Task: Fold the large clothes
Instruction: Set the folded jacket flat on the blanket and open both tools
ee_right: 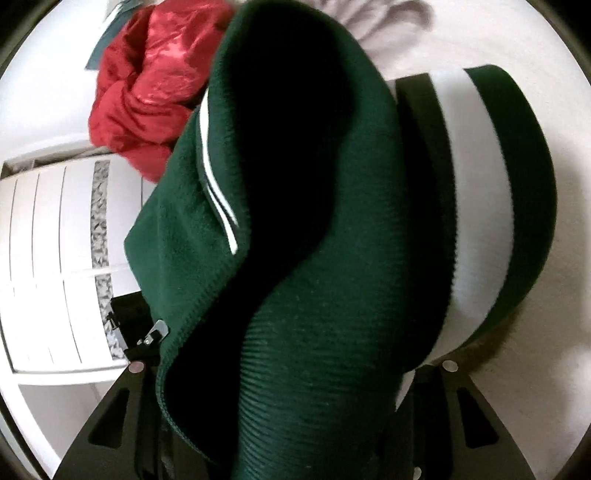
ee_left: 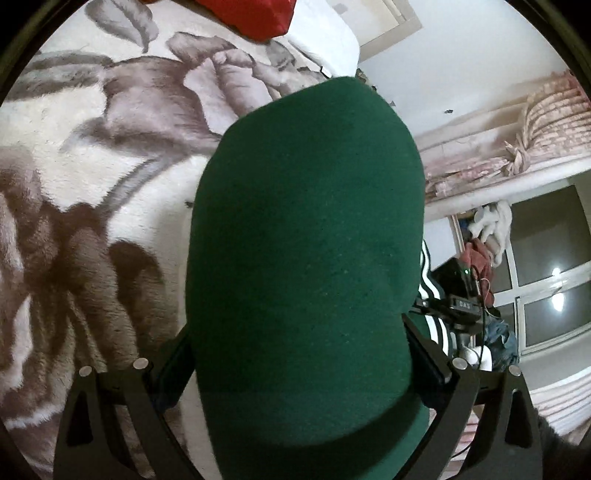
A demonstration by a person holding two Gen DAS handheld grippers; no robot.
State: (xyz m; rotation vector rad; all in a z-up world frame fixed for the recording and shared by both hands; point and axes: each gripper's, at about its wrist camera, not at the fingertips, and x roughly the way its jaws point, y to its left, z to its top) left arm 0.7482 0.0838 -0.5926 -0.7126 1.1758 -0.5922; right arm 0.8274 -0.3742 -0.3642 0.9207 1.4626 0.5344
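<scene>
A dark green fleece jacket fills the middle of the left wrist view, bunched between my left gripper's jaws, which are shut on it; the fingertips are hidden under the cloth. In the right wrist view the same green jacket with ribbed hem, zipper and white stripes hangs over my right gripper, which is shut on it. The jacket is lifted above a floral blanket. The other gripper shows at the right of the left wrist view.
A red garment lies on the bed beyond the jacket, and it also shows in the left wrist view. A white wardrobe stands at left. A window and curtain valance are at right.
</scene>
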